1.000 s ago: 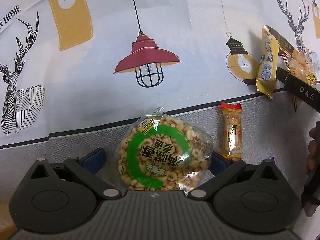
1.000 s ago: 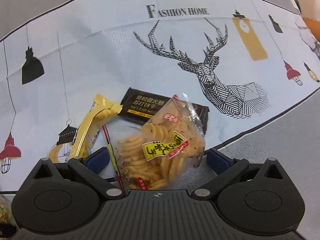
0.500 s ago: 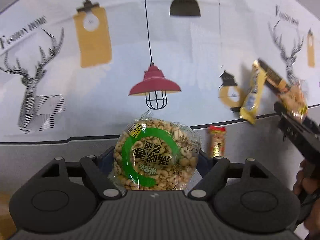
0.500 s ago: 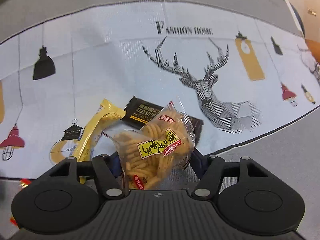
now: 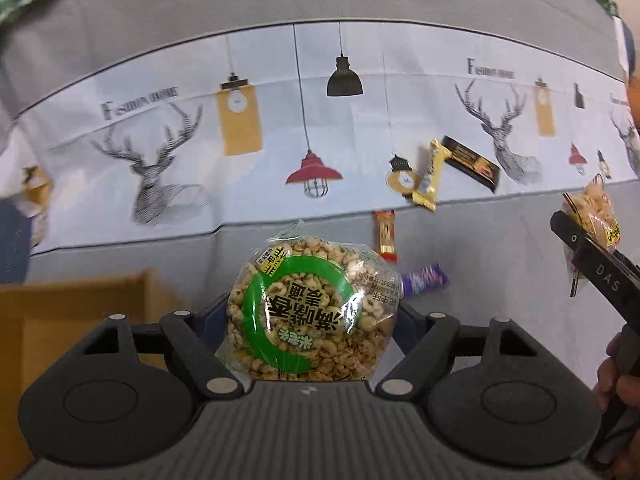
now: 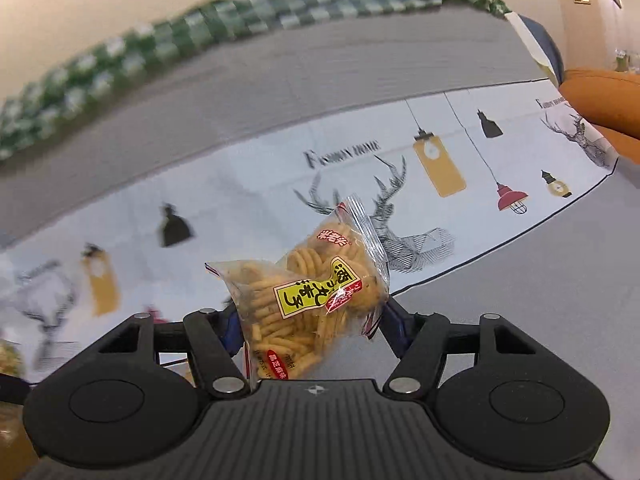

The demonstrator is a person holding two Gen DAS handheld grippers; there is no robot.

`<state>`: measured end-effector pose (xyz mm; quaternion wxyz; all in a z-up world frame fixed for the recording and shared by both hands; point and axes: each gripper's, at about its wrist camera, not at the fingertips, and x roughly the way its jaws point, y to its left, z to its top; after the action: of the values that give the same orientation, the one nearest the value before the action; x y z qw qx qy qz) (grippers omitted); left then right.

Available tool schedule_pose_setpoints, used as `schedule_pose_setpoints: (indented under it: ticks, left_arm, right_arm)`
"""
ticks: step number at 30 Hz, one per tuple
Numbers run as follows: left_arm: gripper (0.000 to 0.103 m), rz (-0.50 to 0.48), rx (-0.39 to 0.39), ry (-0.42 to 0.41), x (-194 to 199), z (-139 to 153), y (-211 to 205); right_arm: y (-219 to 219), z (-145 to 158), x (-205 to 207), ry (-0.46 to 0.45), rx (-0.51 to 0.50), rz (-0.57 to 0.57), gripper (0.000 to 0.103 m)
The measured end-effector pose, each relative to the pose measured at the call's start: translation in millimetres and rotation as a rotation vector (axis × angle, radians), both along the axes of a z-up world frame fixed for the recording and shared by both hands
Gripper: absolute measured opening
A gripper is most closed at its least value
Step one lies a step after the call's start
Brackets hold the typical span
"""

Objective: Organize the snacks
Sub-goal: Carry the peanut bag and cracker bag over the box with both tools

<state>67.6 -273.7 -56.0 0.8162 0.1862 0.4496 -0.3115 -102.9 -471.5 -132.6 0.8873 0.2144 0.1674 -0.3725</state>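
Snacks in transit: left claw (image 5: 310,316) grips a puffed-grain pack (image 5: 308,312), right claw (image 6: 308,320) a cracker bag (image 6: 312,300). Box (image 5: 76,304) waits; four snacks remain on the counter (image 5: 500,248).

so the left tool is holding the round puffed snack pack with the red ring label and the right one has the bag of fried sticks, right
Not quite: the ring on the label is green, not red, as the left wrist view shows. The left tool does hold the round puffed snack pack, and the right tool has the bag of fried sticks.
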Motion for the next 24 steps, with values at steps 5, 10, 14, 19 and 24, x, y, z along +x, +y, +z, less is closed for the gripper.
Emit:
schedule_pose_setpoints:
  ticks: [5,10,14,19,24]
  left_arm:
    - [0.084,-0.017,0.0,-0.034,-46,25,65]
    - [0.084,-0.006,-0.012,-0.054,-84,47,136]
    - [0.084,0.021,-0.016,-0.079,-110,58,195]
    - [0.084,0.075,-0.006,-0.094,-134,64,262]
    - [0.084,0.134,0.005,-0.093,-154,61,317]
  right_arm:
    - [71,35,-44,-0.03,0.0,0.062,0.067]
    - [144,62,-77,-0.052,-0.007,0.15,0.067]
    - [208,78,-98,-0.074,0.01,0.232,0.067]
    - [282,86,-119,-0.051,0.0,0.346,0.068]
    - [342,88,-135,-0.023,0.005,0.462,0.068]
